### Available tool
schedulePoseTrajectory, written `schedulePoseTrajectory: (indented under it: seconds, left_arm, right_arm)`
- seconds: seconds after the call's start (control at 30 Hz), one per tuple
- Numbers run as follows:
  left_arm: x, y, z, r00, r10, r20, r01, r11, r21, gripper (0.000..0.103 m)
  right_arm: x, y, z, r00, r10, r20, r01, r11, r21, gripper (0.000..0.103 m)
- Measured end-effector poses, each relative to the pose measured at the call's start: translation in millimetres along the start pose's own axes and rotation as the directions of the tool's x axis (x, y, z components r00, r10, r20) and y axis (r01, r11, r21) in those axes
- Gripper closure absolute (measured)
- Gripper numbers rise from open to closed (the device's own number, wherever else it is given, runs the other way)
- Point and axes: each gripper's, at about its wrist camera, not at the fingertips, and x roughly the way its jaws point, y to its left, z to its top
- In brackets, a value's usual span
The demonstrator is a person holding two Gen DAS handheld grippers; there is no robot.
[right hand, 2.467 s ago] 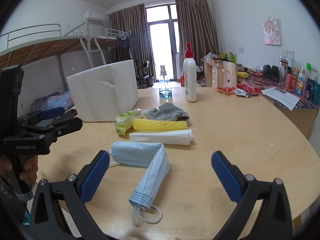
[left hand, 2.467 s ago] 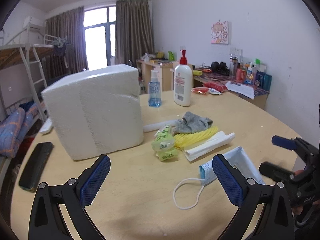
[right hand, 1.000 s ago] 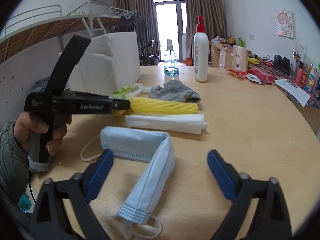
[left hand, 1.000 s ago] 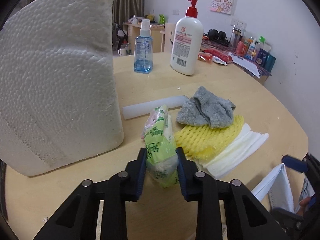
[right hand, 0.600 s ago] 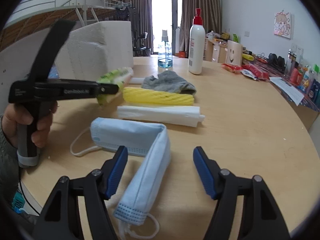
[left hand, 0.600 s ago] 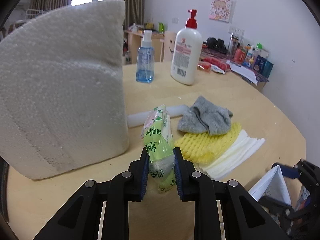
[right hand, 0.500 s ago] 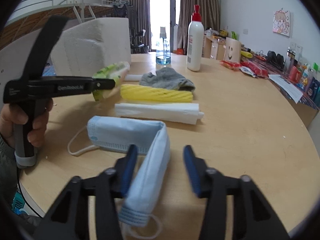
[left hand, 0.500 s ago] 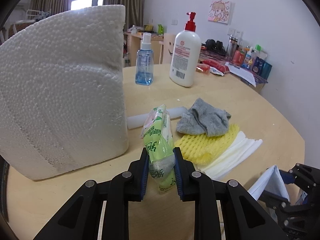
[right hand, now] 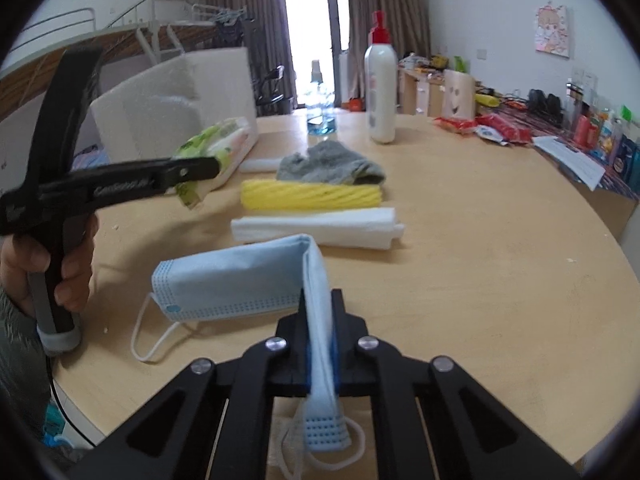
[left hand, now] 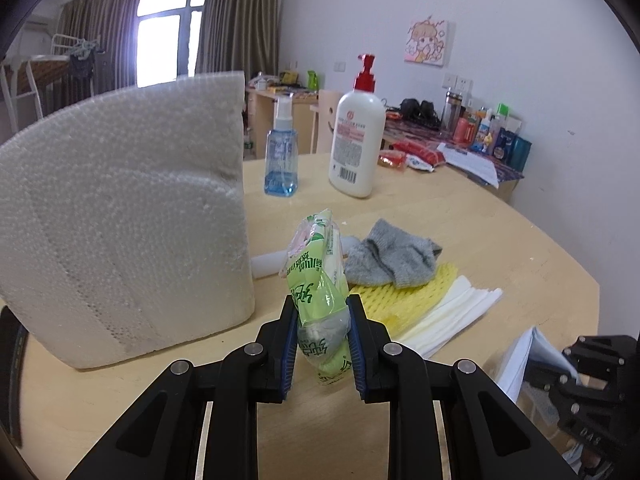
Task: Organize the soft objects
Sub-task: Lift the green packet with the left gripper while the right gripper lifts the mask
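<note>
My left gripper (left hand: pixel 322 334) is shut on a green tissue pack (left hand: pixel 318 280) and holds it above the table; it also shows in the right wrist view (right hand: pixel 192 170) with the pack (right hand: pixel 212 140). My right gripper (right hand: pixel 320 340) is shut on a folded blue face mask (right hand: pixel 240 276), whose edge shows in the left wrist view (left hand: pixel 528 356). A grey sock (left hand: pixel 390 256), yellow foam net (right hand: pixel 310 196) and white folded foam sheet (right hand: pixel 316 228) lie on the table.
A big white styrofoam box (left hand: pixel 120 220) stands at the left. A lotion pump bottle (left hand: pixel 356 140) and a blue spray bottle (left hand: pixel 281 156) stand behind. A white foam stick (left hand: pixel 266 264) lies by the box. The round wooden table (right hand: pixel 500 280) has edges nearby.
My right gripper has shut on the blue mask and lifted its fold. My left gripper has raised the tissue pack higher off the table.
</note>
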Motion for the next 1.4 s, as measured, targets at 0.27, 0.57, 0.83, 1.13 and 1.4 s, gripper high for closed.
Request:
schedulePoseTrajectory:
  seconds: [0.27,0.57,0.83,1.13,1.4]
  left_arm:
    - [-29.5,-6.1,0.8,0.989,0.068,0.129,-0.073,0.997,0.03,0.078]
    - [-79.8,-35.1,-2.7,0.973,0.033,0.23,-0.058,0.993,0.105,0.078]
    - [-126.2,-54.3,-9.5,0.945,0.03,0.325,-0.079,0.987,0.139,0.078]
    - [-174.9,-76.3,-18.8,0.894,0.062,0.444,-0.152,0.974,0.17,0.078]
    - [-202.3,-88.6,-26.7,0.867,0.085,0.492,-0.188,0.968,0.164,0.078]
  right_arm:
    - [-19.0,-6.8,9.2,0.996,0.001,0.094,-0.005,0.999,0.038,0.094]
    - [-34.5,-12.2,18.2,0.986,0.01,0.165,-0.019,0.998,0.052,0.094]
    - [-61.9,-9.5,22.2,0.969,0.024,0.247,-0.034,0.999,0.037,0.094]
    - [-99.0,-3.8,24.2,0.938,0.044,0.344,-0.055,0.998,0.021,0.094]
    - [-128.6,0.1,19.0,0.907,0.048,0.417,-0.054,0.999,0.002,0.094]
